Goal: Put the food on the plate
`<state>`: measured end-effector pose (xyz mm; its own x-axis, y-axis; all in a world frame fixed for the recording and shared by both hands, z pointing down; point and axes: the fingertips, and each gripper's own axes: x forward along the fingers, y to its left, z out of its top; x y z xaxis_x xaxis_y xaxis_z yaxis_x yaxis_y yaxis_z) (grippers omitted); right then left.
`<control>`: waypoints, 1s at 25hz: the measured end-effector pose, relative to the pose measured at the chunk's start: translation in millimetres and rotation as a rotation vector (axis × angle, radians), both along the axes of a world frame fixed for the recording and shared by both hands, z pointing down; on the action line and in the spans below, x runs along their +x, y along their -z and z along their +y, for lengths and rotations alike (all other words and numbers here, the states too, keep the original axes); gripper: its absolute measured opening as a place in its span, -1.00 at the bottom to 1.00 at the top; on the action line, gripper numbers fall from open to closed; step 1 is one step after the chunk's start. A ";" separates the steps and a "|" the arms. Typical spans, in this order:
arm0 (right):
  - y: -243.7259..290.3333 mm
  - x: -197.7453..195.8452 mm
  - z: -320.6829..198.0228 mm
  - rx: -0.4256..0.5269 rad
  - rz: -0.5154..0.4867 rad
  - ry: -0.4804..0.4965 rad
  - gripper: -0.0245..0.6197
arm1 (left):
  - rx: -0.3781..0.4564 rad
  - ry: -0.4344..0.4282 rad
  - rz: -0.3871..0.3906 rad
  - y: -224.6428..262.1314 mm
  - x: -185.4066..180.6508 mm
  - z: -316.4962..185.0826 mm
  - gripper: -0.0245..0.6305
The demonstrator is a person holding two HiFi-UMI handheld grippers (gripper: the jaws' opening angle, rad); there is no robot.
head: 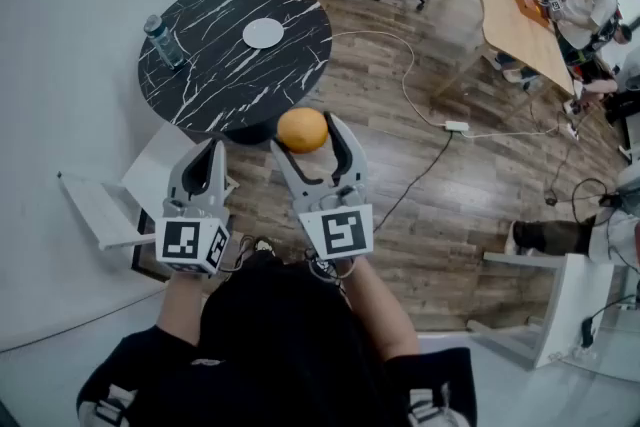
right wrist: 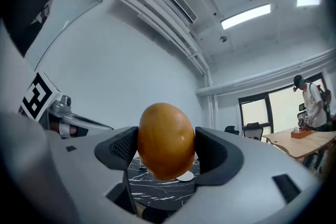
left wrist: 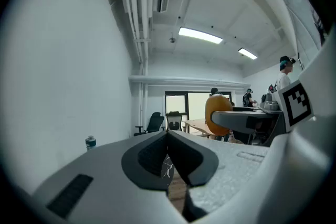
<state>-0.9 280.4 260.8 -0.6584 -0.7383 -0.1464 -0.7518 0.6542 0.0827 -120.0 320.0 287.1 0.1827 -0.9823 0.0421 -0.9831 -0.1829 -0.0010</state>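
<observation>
The right gripper clamps a smooth, round orange, short of the black marbled worktop with its white plate; the left gripper is pressed together, empty.

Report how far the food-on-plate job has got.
Done: the orange fruit is picked up, clamped between the right gripper's jaws. In hand: it is held in the air at the near edge of the black marble table. Left: carry it over the white plate, which is bare, and release. The left gripper is shut and empty.
</observation>
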 end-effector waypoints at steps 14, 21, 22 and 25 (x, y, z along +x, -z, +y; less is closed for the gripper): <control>-12.1 -47.8 -17.9 -0.009 0.061 -0.038 0.10 | -0.056 -0.021 0.024 -26.2 -71.7 0.0 -0.93; -15.6 -69.3 -24.3 -0.009 0.099 -0.057 0.10 | -0.063 -0.059 0.045 -26.3 -91.4 -7.8 -0.93; -17.0 -70.5 -25.7 -0.011 0.105 -0.058 0.10 | -0.067 -0.063 0.049 -28.4 -92.2 -11.0 -0.93; -21.1 -71.1 -34.6 -0.015 0.112 -0.060 0.10 | -0.075 -0.068 0.061 -35.2 -92.2 -24.7 -0.93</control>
